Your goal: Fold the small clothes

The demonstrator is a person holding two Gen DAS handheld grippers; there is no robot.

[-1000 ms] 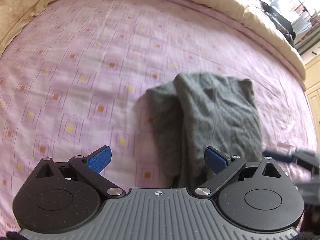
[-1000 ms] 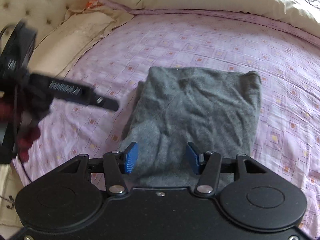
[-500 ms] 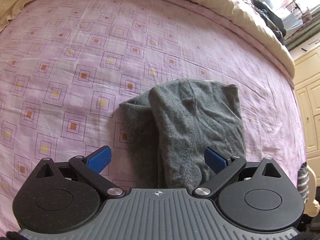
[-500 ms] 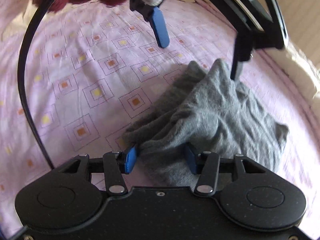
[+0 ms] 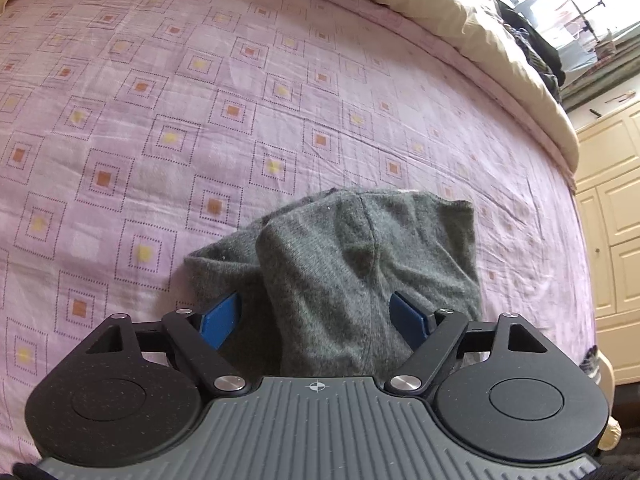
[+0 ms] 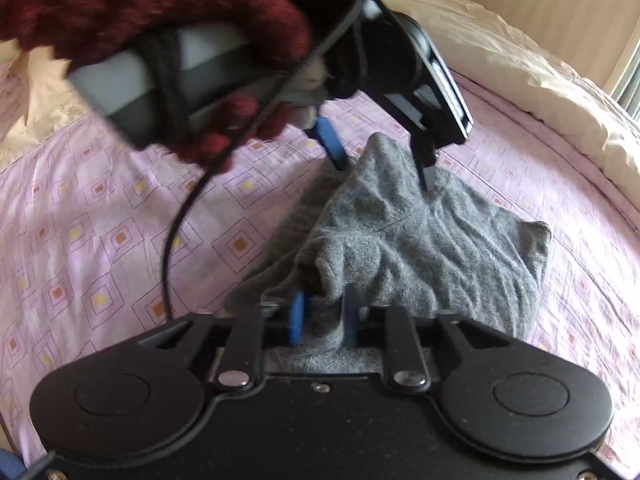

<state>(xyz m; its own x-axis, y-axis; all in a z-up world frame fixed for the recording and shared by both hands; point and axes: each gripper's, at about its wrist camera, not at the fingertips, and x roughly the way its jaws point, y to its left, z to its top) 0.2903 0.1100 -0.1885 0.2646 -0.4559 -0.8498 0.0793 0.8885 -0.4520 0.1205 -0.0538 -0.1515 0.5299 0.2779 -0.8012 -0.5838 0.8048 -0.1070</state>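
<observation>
Right wrist view: we are pinching a raised fold of the grey garment [image 6: 420,240] in the right gripper [image 6: 322,314] — its pads are pressing the knit, where half a second ago they merely flanked it. The left gripper [image 5: 316,316] has just been closing, yet its pads are not touching the garment between them; a gloved hand [image 6: 160,12] is holding it. The garment is lying mid-bed on the pink sheet [image 5: 160,120], so a fold seems to be starting. No containers are showing anywhere.
</observation>
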